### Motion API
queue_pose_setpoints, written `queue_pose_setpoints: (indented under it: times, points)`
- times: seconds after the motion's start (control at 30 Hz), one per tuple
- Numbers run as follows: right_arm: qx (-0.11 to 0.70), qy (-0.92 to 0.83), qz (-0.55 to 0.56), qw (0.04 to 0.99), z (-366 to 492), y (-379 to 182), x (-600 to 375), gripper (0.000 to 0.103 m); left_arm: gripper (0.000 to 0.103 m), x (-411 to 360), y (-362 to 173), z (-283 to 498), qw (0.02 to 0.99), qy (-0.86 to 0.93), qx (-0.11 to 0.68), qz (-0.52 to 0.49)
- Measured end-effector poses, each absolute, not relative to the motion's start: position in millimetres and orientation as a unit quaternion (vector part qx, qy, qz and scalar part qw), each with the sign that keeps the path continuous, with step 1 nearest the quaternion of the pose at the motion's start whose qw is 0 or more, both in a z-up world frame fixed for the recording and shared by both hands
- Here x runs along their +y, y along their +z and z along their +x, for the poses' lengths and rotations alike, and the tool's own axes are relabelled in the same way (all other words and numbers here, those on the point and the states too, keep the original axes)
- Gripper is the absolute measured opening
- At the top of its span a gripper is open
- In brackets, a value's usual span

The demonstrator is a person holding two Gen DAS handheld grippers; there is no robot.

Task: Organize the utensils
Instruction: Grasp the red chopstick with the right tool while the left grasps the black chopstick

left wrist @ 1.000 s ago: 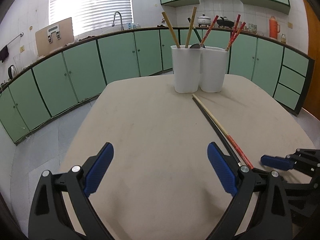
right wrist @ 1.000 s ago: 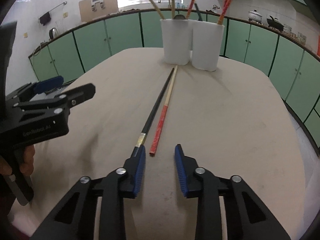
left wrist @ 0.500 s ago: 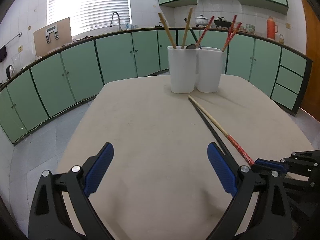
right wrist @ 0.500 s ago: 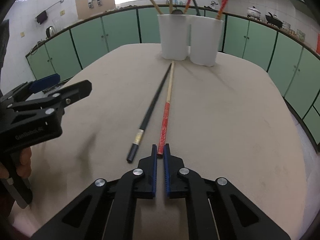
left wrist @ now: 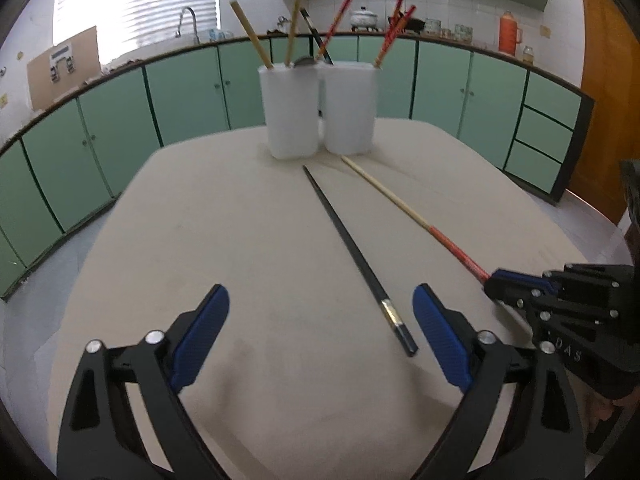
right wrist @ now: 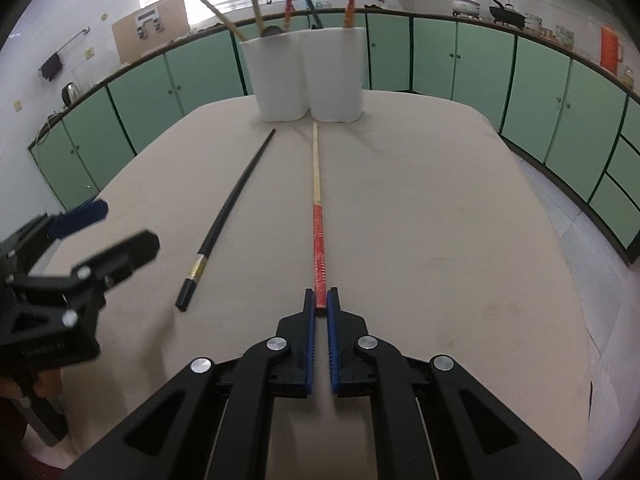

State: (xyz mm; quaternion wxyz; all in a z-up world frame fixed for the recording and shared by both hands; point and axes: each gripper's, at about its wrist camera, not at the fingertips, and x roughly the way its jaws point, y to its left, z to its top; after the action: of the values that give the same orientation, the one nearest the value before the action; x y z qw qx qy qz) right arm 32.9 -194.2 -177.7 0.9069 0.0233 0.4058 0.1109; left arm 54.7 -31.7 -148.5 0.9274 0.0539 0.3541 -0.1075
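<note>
Two white holders (left wrist: 294, 112) (right wrist: 278, 76) with several chopsticks and a spoon stand at the table's far side. A black chopstick (left wrist: 352, 248) (right wrist: 228, 212) and a red-and-cream chopstick (left wrist: 404, 208) (right wrist: 318, 224) lie on the table, pointing at the holders. My right gripper (right wrist: 321, 300) (left wrist: 500, 280) is shut on the red end of the red-and-cream chopstick. My left gripper (left wrist: 320, 296) (right wrist: 116, 228) is wide and its jaws are closing. The black chopstick's near end lies between them, close to the right finger, and no pad touches it.
The beige table (left wrist: 240, 220) has rounded edges, with floor beyond them. Green cabinets ring the room. A person's hand (right wrist: 44, 384) holds the left gripper's handle at the lower left of the right wrist view.
My right gripper has shut on the red chopstick's end and swung it apart from the black one. My left gripper has shifted right, so the black chopstick's end now lies between its jaws.
</note>
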Motion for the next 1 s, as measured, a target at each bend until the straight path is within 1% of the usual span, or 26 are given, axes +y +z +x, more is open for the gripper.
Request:
queue_pose_setpoints:
  times: [0.03,0.2,0.3,0.37,0.4,0.43,0.47,0.5,0.57,0.6,0.63,0.67,0.77,1.0]
  points:
    - [0.405,0.111,0.024,0.907,34,-178,-196,0.006,0.082,-34,-151,57,0.924,-0.112,0.362,0.053]
    - [0.404,0.110,0.028,0.908,36,-179,-201,0.006,0.081,-45,-161,64,0.912,-0.126,0.387,0.050]
    - [0.404,0.110,0.031,0.908,36,-179,-203,0.006,0.074,-51,-168,69,0.903,-0.132,0.406,0.046]
    - [0.404,0.111,0.032,0.907,36,-179,-203,0.006,0.059,-54,-173,72,0.897,-0.132,0.419,0.046]
    - [0.404,0.112,0.032,0.907,36,-180,-203,0.006,0.057,-56,-174,73,0.897,-0.124,0.421,0.051]
    - [0.404,0.112,0.032,0.907,36,-180,-203,0.006,0.051,-54,-173,73,0.897,-0.125,0.421,0.051]
    - [0.404,0.112,0.031,0.907,36,-180,-202,0.006,0.040,-54,-173,73,0.897,-0.129,0.420,0.050]
    - [0.404,0.112,0.029,0.908,36,-180,-201,0.006,0.036,-54,-173,72,0.897,-0.129,0.420,0.050]
    - [0.403,0.113,0.027,0.908,35,-179,-200,0.006,0.023,-53,-173,70,0.896,-0.129,0.422,0.049]
    - [0.403,0.114,0.024,0.908,35,-179,-199,0.006,0.020,-52,-172,70,0.896,-0.128,0.423,0.051]
    - [0.402,0.114,0.024,0.908,33,-179,-199,0.006,0.012,-51,-172,70,0.896,-0.125,0.424,0.055]
    - [0.402,0.114,0.023,0.908,33,-179,-199,0.006,0.008,-50,-172,70,0.895,-0.121,0.425,0.058]
    - [0.404,0.110,0.023,0.908,33,-180,-200,0.006,0.006,-43,-171,69,0.894,-0.112,0.430,0.053]
    - [0.414,0.090,0.030,0.905,32,-180,-206,0.006,0.006,-13,-168,67,0.899,-0.051,0.433,0.047]
